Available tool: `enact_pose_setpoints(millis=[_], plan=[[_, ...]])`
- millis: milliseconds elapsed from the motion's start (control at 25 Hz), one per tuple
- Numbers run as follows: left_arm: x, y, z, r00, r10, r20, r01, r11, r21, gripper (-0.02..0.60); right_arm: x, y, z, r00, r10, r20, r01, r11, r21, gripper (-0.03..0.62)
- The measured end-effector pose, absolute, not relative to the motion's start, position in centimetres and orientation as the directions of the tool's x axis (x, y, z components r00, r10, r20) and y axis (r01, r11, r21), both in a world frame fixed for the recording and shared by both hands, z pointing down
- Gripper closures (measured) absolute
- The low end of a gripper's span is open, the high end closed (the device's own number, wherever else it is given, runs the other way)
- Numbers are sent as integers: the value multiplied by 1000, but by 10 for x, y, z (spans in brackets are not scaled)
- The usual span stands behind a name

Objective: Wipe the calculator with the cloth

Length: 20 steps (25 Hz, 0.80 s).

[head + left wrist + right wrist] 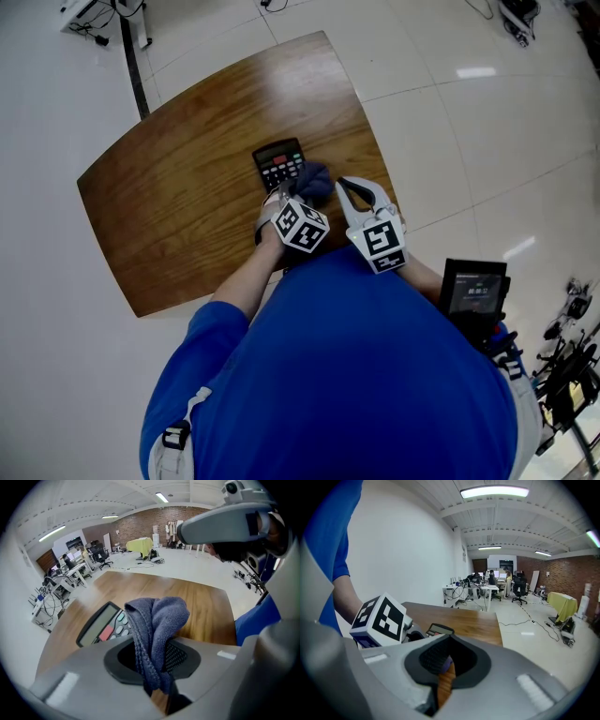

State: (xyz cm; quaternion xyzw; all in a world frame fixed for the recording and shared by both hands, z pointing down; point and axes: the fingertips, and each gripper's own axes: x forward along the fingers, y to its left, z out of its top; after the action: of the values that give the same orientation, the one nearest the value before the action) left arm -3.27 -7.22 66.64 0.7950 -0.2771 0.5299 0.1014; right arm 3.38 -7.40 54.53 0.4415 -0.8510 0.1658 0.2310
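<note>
Clamped cloth (158, 620), perhaps on calculator (278, 160)

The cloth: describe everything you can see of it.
The cloth is dark blue-grey, soft and looped like terry, with a stitched hem along one edge. It is bunched into folds and clamped in the left gripper, whose jaws are shut on its lower part; the rest stands up past the jaw tips. From the head view it sits over the near right corner of the calculator; contact with it cannot be told.

Blue shirt (356, 375), grey left gripper (292, 190), right gripper (352, 187)
</note>
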Motion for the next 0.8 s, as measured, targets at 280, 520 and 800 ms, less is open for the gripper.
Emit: enact_pose_setpoints(millis=[280,520,800], plan=[[-41,-69,670,264,-328,907,-562,-817,-132,494,30,-72,545,-514,-667,539,-820,567,-79,591],[-68,-64,668,228,-340,912,-617,-776,-135,494,21,-70,541,-539,-656,529,-802,591,-85,591],[-101,-61,662,179,-350,919,-675,-723,-144,494,11,-71,535,-559,-646,519,-789,608,-93,591]])
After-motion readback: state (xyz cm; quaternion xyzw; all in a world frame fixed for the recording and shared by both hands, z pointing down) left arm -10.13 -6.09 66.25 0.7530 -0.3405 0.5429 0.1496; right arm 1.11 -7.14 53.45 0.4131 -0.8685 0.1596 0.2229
